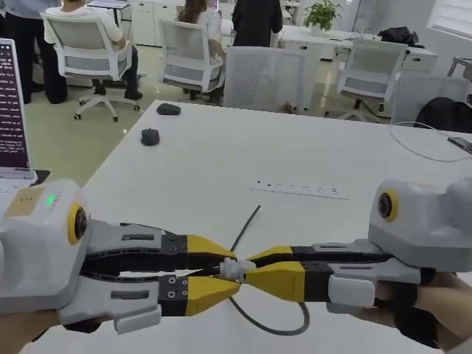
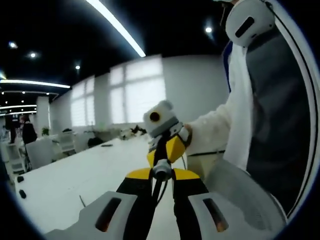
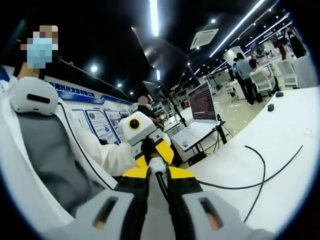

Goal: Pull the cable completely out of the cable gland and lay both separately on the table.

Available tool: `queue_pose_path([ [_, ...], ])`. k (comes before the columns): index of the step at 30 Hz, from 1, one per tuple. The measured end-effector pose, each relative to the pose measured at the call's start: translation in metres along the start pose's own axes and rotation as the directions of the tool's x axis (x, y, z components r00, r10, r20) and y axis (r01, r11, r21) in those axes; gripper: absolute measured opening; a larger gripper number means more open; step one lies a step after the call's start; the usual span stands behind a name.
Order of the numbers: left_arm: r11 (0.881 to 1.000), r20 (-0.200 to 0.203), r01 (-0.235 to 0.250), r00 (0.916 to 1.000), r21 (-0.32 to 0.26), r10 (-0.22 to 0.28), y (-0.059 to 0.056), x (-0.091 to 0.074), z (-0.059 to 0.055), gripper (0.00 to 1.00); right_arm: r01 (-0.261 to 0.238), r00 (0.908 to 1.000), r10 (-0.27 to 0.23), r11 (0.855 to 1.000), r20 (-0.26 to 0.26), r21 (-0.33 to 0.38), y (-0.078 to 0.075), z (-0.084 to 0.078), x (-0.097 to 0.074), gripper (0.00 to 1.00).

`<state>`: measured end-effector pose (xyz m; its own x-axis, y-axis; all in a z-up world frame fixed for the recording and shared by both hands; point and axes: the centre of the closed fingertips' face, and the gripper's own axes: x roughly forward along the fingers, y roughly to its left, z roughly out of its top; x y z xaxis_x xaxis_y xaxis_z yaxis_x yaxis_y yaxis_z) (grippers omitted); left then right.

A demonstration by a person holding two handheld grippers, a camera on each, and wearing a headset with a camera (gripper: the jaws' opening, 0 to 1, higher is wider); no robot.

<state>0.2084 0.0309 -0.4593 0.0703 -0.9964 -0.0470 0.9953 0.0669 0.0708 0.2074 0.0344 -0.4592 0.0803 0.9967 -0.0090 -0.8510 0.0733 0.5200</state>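
Above the white table (image 1: 199,184) my two grippers meet tip to tip. A small white cable gland (image 1: 231,269) sits between the yellow tips of the left gripper (image 1: 225,271), which is shut on it. Facing it, the right gripper (image 1: 249,271) is shut on the black cable (image 1: 284,328) right beside the gland. The cable runs through the gland, one end lying toward the table's middle and a loop hanging under the right gripper. In the left gripper view the gland (image 2: 162,170) sits at the left gripper (image 2: 162,175). In the right gripper view the cable (image 3: 250,186) trails over the table from the right gripper (image 3: 156,173).
A black mouse (image 1: 150,136) and another dark object (image 1: 168,109) lie at the far left of the table. A laptop (image 1: 11,110) stands at the left edge. A flat strip (image 1: 299,189) lies mid-table, and a thin white wire (image 1: 424,151) at the right. Office chairs and seated people stand beyond.
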Motion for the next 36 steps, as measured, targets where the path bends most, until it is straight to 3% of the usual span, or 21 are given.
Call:
queue_pose_path([
  [3,1.0,-0.008,0.004,1.0,0.015,-0.003,-0.0032,0.0007,-0.0009,0.16,0.004,0.9995,-0.004,1.0,-0.033,-0.012,0.0019,-0.0051,0.0003,0.12],
  [7,1.0,-0.011,0.002,0.9999,0.013,-0.002,-0.003,-0.0001,-0.0025,0.15,-0.002,0.9992,0.002,1.0,-0.04,-0.008,0.0018,-0.0067,0.0015,0.12],
  [11,0.999,0.003,-0.012,0.9999,-0.033,0.012,-0.0016,0.0002,-0.0022,0.15,0.002,0.9975,-0.007,0.997,-0.07,-0.071,0.0033,-0.0049,0.0014,0.11],
  [13,0.996,0.033,-0.017,0.9993,-0.091,0.02,0.0,-0.0008,0.0016,0.15,0.003,0.9977,-0.012,0.992,-0.067,-0.122,0.0054,-0.0018,0.0017,0.11],
  [14,0.988,0.041,-0.009,0.999,-0.152,0.016,-0.0004,-0.0012,0.0021,0.15,0.003,0.9972,-0.015,0.986,-0.073,-0.169,0.0066,-0.001,0.002,0.11],
  [15,0.984,0.045,-0.001,0.9989,-0.177,0.01,-0.0006,-0.0014,0.0021,0.15,0.006,0.9964,-0.023,0.98,-0.081,-0.201,0.0071,-0.0013,0.0022,0.11],
  [20,0.968,0.067,-0.004,0.9976,-0.253,0.021,0.0034,-0.0023,0.001,0.15,0.021,0.9935,-0.057,0.945,-0.099,-0.327,0.0065,-0.0009,0.0032,0.11],
  [22,0.955,0.077,0.003,0.9968,-0.298,0.021,0.0035,-0.0029,0.0016,0.15,0.023,0.994,-0.061,0.93,-0.091,-0.366,0.007,-0.0002,0.0033,0.11],
  [26,0.929,0.09,0.019,0.9959,-0.37,0.015,0.0044,-0.0044,0.0027,0.15,0.016,0.993,-0.076,0.844,-0.09,-0.536,0.0083,0.0008,0.0042,0.11],
  [30,0.925,0.074,0.018,0.9972,-0.379,0.011,0.0032,-0.0048,-0.0008,0.15,0.005,0.9901,-0.089,0.801,-0.109,-0.599,0.0057,-0.0046,0.0055,0.11],
  [34,0.93,0.061,0.01,0.9981,-0.367,0.014,0.0027,-0.0064,-0.003,0.15,0.012,0.9903,-0.095,0.787,-0.101,-0.617,0.0035,-0.0063,0.0063,0.11],
  [35,0.931,0.061,0.01,0.998,-0.365,0.013,0.0027,-0.0071,-0.0028,0.15,0.015,0.9909,-0.094,0.789,-0.096,-0.614,0.0033,-0.0057,0.0066,0.12],
  [36,0.932,0.061,0.011,0.9981,-0.363,0.012,0.0028,-0.0075,-0.0028,0.15,0.022,0.9916,-0.093,0.803,-0.089,-0.596,0.0029,-0.0053,0.0071,0.12],
])
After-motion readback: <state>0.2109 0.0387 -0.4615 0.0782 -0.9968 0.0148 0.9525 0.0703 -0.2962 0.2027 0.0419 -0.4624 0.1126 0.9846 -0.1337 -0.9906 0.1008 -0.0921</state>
